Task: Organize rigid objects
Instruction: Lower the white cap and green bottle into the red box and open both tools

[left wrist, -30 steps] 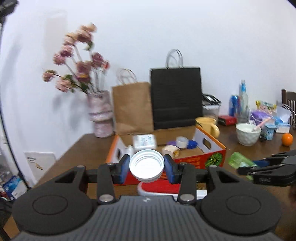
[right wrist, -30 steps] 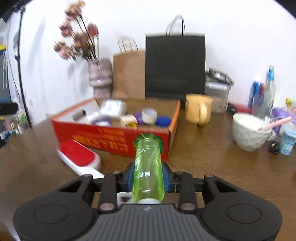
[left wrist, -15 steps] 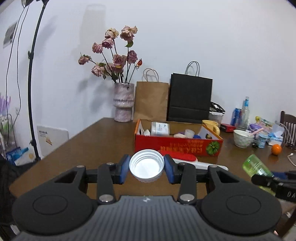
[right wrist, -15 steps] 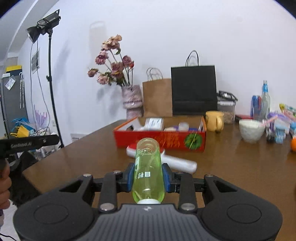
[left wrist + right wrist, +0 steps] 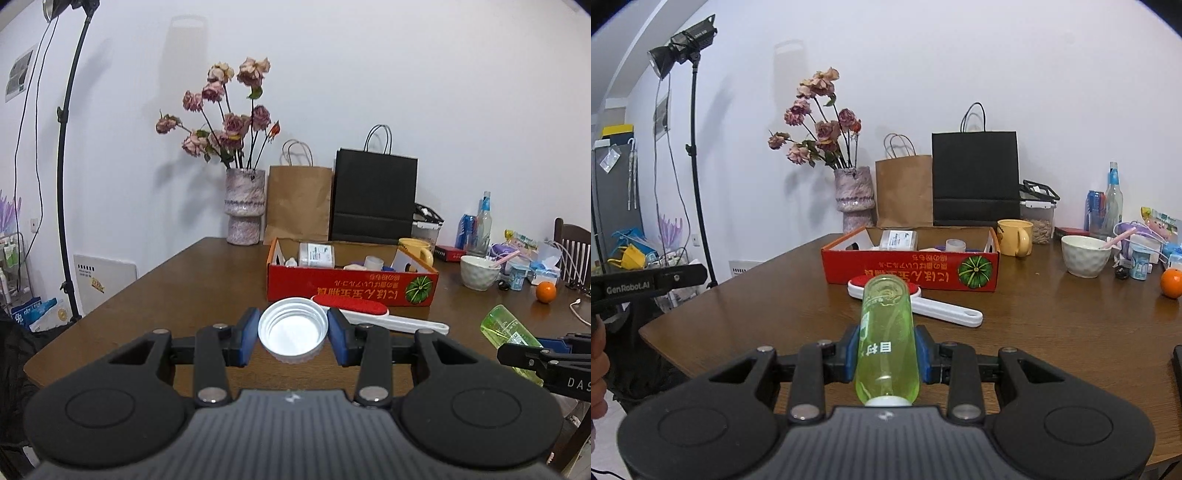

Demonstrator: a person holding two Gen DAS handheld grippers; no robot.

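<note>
From the left wrist view, the left gripper [image 5: 292, 334] is clamped on a round white plastic screw cap [image 5: 293, 335], its blue pads pressing the cap's rim from either side and its threaded open face turned toward the camera. The jaws stand only as wide as the cap. Straight ahead of the fingertips, on the brown wooden table [image 5: 192, 291], lies a white-handled lint brush with a red pad [image 5: 369, 314], and just beyond it stands an open red cardboard box printed with a green pumpkin [image 5: 351, 290], with small containers inside. Past the box, against the wall, are a pink mottled vase of dried roses [image 5: 245, 210], a brown paper bag [image 5: 298, 203] and a black paper bag [image 5: 373, 197]. Off to the right of the gripper, the translucent green plastic bottle [image 5: 511, 338] juts forward, held in the right gripper [image 5: 546, 354].

From the right wrist view, the right gripper [image 5: 887, 354] is closed on the green bottle [image 5: 886, 332], gripping its body between the blue pads; the bottle points forward along the fingers, its base away from the camera and its white neck end toward the camera. Ahead of the bottle lie the lint brush [image 5: 934, 308] and the red box [image 5: 912, 267]. To the right ahead stand a yellow mug [image 5: 1015, 237] and a white dimpled bowl [image 5: 1085, 255], with an orange [image 5: 1171, 282] near the edge. At far left, the left gripper's [image 5: 650, 282] black body shows, with a hand [image 5: 598, 373] below it.
</note>
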